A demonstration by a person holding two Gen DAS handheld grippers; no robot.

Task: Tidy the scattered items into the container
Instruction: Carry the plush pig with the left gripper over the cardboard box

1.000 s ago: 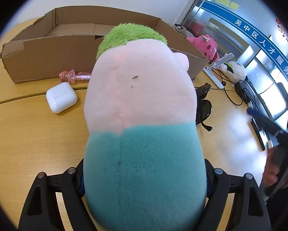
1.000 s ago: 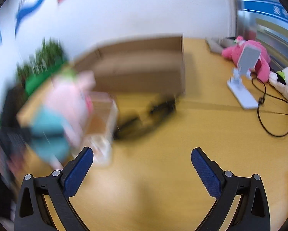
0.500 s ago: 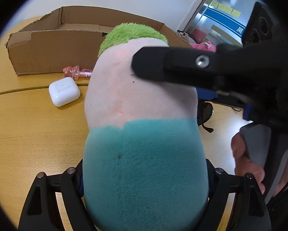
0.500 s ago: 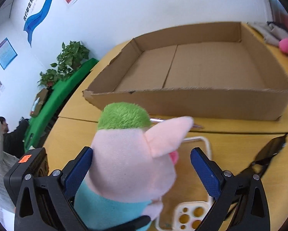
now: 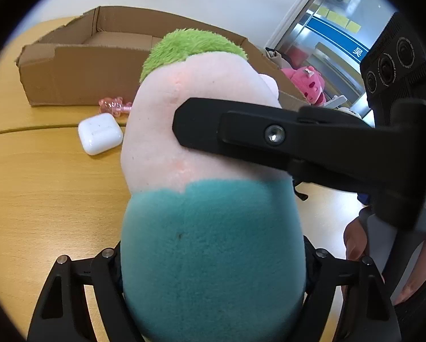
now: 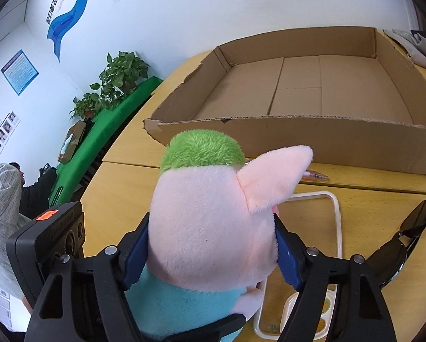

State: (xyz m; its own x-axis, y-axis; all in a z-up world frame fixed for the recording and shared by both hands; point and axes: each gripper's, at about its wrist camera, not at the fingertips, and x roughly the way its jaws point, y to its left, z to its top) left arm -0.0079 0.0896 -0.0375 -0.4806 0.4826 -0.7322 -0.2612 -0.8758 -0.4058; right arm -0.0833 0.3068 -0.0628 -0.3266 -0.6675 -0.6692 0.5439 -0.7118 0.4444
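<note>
A plush pig (image 5: 213,242) with a green tuft, pink head and teal body stands upright between both grippers above the wooden table. My left gripper (image 5: 213,256) is shut on its teal body, jaws closing slightly. My right gripper (image 6: 211,245) has come in from the right; its jaws are closing, and the blue pads (image 6: 287,256) press both sides of the pink head (image 6: 213,222). One of its black fingers (image 5: 269,136) crosses the head in the left wrist view. The cardboard box (image 6: 298,142) lies empty just beyond.
A white earbud case (image 5: 100,134) and a pink pen (image 5: 114,105) lie in front of the box (image 5: 79,71). A clear phone case (image 6: 336,228) and black sunglasses (image 6: 412,233) sit under and right of the plush. A pink plush (image 5: 307,85) lies far right.
My right gripper swung in from the right to the plush's head and its jaws narrowed onto it. The left gripper kept the plush almost still.
</note>
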